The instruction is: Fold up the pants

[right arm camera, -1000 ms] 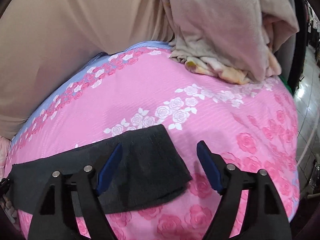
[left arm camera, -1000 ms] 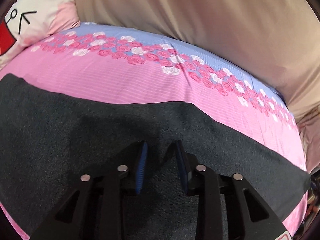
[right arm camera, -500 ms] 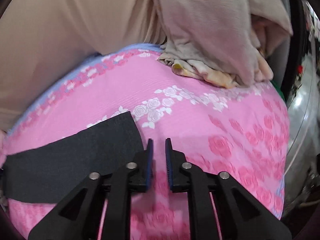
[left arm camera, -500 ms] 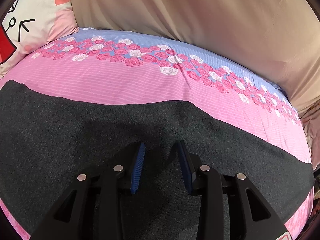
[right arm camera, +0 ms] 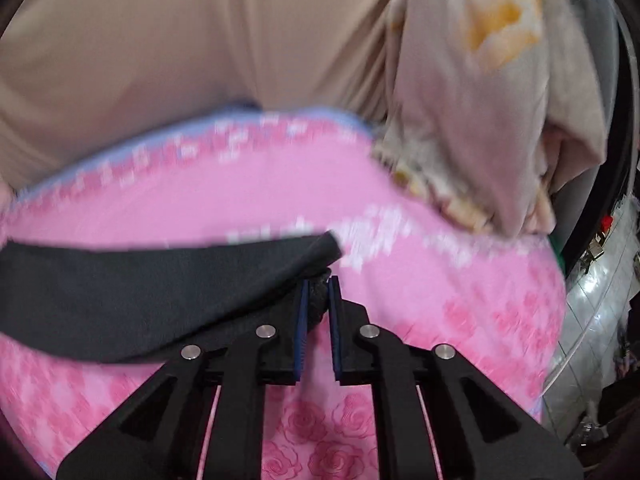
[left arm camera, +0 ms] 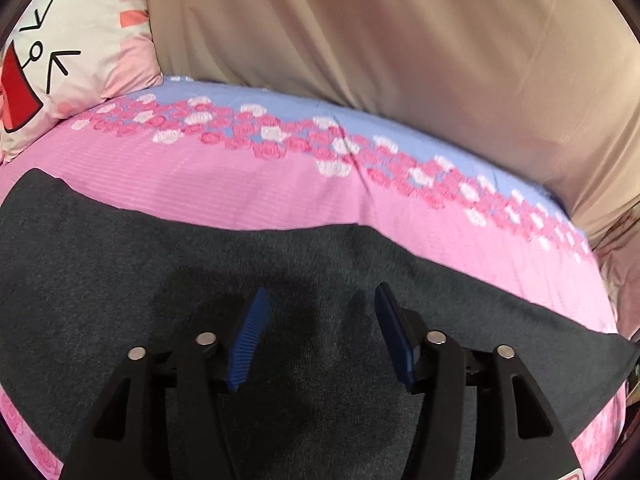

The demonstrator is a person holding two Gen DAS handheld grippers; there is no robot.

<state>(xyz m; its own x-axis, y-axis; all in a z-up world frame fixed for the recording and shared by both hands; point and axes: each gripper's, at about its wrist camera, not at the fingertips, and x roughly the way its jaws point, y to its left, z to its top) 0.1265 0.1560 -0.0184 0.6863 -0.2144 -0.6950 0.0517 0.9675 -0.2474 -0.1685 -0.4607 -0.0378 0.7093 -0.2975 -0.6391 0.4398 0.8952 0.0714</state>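
The dark grey pants (left arm camera: 200, 280) lay flat across the pink rose-print bedsheet (left arm camera: 240, 188), filling the lower part of the left wrist view, with their far edge running roughly parallel to the blue band of the sheet. The left gripper (left arm camera: 320, 300) hovered over the middle of the fabric; its jaws had just been opening and stood apart, with the blue ribbed pads (left arm camera: 248, 336) clear of each other. Cloth was visible below the gap, but nothing was pinched between the pads. A shadow of the tool fell on the fabric just ahead of the fingers. A cartoon-print pillow (left arm camera: 72, 64) sat at the upper left corner of the bed, and a beige curtain (left arm camera: 400, 48) hung behind the far edge of the mattress. In the right wrist view, which was motion-blurred, the right gripper (right arm camera: 318, 284) had just been closing and was clamped on a bunched end of the pants (right arm camera: 140, 280). A wad of dark fabric was squeezed between the blue pads (right arm camera: 301, 320) near their tips, and the rest of the leg trailed off to the left edge of the view, lifted slightly off the sheet near the grip. A crumpled beige blanket (right arm camera: 480, 120) with a yellow print lay piled at the far right of the bed, well apart from the pants.
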